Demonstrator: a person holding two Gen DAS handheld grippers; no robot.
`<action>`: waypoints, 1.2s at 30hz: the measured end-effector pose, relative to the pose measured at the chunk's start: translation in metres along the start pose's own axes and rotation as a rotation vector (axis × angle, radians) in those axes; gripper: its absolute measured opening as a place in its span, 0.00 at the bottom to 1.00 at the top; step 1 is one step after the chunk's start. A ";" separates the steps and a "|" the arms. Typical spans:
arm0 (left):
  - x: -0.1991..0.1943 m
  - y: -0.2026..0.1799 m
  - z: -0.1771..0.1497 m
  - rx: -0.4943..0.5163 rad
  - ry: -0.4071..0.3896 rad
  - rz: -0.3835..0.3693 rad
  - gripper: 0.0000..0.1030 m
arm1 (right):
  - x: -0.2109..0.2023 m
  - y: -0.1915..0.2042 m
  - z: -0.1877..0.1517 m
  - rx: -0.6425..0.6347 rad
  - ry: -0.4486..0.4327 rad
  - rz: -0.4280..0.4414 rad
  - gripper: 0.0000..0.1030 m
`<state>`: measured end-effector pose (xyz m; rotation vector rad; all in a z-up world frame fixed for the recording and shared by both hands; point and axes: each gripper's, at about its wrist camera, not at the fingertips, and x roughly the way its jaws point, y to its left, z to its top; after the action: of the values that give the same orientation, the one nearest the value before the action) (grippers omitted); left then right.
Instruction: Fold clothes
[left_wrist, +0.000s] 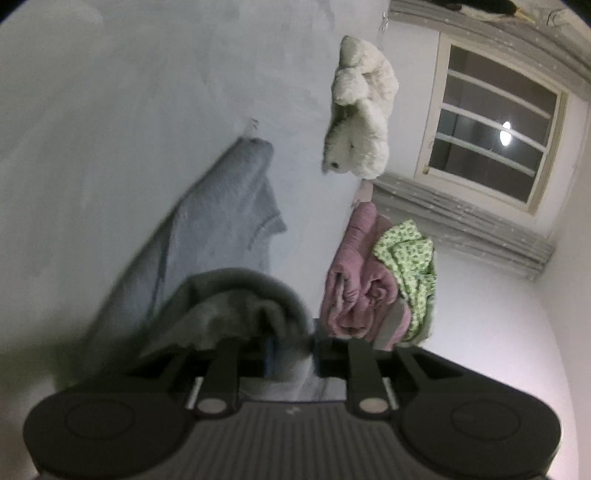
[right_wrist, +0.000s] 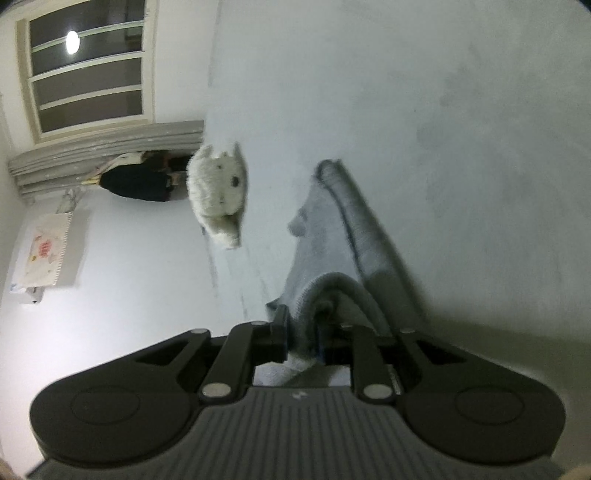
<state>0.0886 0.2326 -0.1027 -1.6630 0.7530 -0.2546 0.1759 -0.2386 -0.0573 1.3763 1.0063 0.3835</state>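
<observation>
On the pale bed (left_wrist: 129, 92), beside the white plush toy (left_wrist: 360, 110), lies the grey garment (left_wrist: 221, 206); I see both left gripper (left_wrist: 290, 354) and right gripper (right_wrist: 303, 339) fingers clamped on its cloth.

Bedroom — bed (left_wrist: 110, 110); plush toy (left_wrist: 360, 110)

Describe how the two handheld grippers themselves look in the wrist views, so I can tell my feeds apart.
They look alike. The left gripper and right gripper each have matte black fingers on black link bars with silver round pivot pins, two round black housings at the sides, and a grey ribbed panel in the middle bearing a small pale mark. A blue pad edge shows inside one finger. No cables or sleeves are visible.
</observation>
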 end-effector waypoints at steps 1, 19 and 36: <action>0.000 0.000 0.004 0.012 -0.006 0.001 0.38 | 0.000 -0.002 0.002 0.004 0.003 0.009 0.29; 0.017 -0.050 0.004 0.715 -0.158 0.250 0.50 | -0.008 0.044 -0.014 -0.675 -0.164 -0.165 0.43; 0.043 -0.074 -0.020 1.025 -0.373 0.386 0.07 | 0.028 0.064 -0.058 -1.166 -0.383 -0.306 0.13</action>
<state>0.1351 0.1951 -0.0387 -0.5508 0.4987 -0.0259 0.1671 -0.1681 -0.0015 0.2118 0.4800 0.3585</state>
